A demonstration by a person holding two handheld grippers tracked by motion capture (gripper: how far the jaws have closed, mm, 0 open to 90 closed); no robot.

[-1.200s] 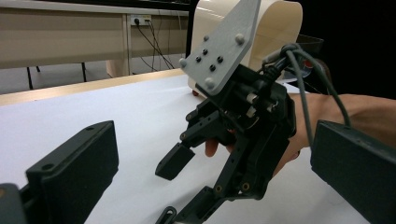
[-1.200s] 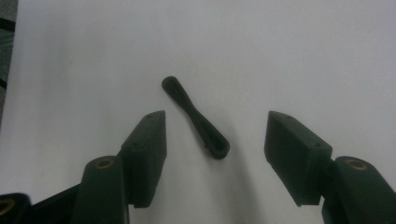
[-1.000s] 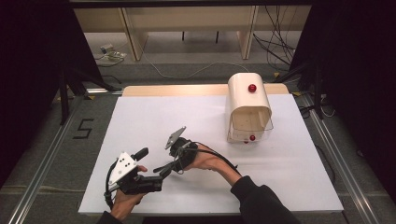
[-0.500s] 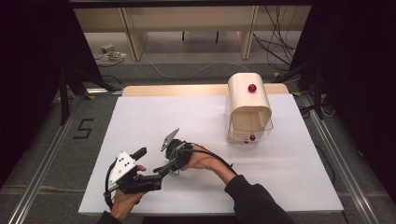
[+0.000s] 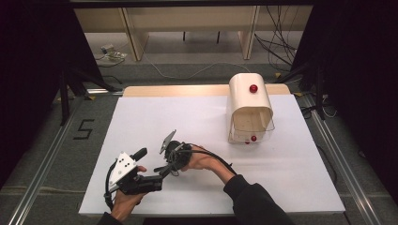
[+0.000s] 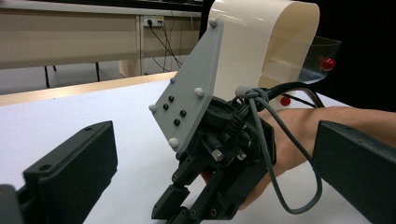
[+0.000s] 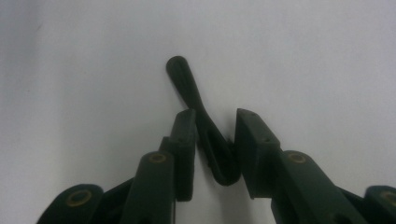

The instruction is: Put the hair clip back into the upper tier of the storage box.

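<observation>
The task's thing was a small dark, slim plastic piece w/ a rounded tip (image 7: 191,100), lying flat on the white table sheet (image 5: 197,117) near the front edge, directly under the right gripper (image 7: 212,140). In the right gripper view it sat between the two black jaws, angled across them; the left jaw touched or nearly touched it, the right one was a bit apart. The jaws had just been closing on it, not yet clamped. The left gripper (image 5: 141,180) rested beside, jaws spread wide, nothing between them.

Handling, as a guess: light, stiff, thin, prob. smooth, so it could skid or flip on the sheet when pinched. Best hold looked like the thicker lower part between the pads, across its narrow width, not the tapered tip.

Around: a cream arched box w/ a clear front flap and red knobs (image 5: 250,110) stood well apart, toward the far right. Closest obstacle was the left gripper itself, just beside the right hand (image 5: 199,161), plus the trailing cable (image 6: 280,154).
</observation>
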